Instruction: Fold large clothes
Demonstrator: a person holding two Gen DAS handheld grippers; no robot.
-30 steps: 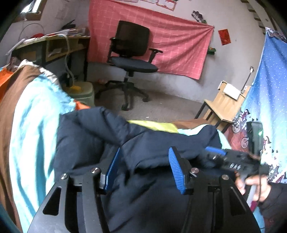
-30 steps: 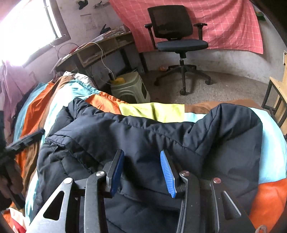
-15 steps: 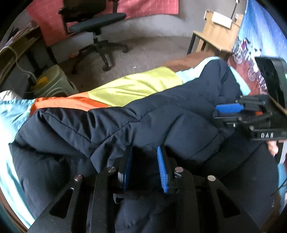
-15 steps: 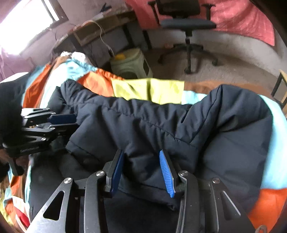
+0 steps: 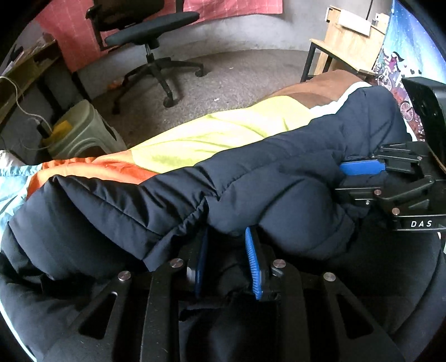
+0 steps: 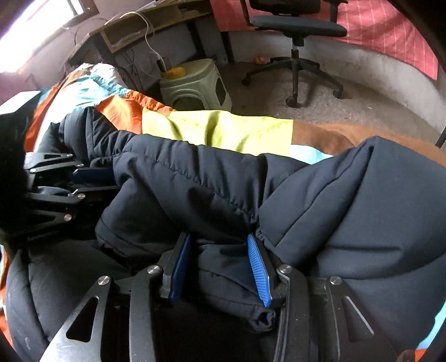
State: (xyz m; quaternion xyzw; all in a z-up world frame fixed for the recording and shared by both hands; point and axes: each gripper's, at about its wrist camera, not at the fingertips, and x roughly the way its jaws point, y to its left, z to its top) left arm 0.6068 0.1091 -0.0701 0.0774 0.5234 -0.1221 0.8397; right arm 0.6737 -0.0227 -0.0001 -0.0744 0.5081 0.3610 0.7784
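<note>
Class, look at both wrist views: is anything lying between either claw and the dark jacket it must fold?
Nothing visible. The left claw and the right claw each already pinch folds of the jacket.

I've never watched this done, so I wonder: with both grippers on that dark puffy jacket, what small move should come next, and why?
Probably lay the held fold down flat. The left gripper, its jaws just closed, and the right gripper each pinch the navy jacket, whose doubled edge bulges over the layer beneath.

Daylight pours from a blown-out window [image 6: 41,16] at upper left, leaving the dark puffer jacket [image 6: 362,208] in soft shadow, while fisheye bending curves the floor [image 5: 237,72] and blackens every corner.
</note>
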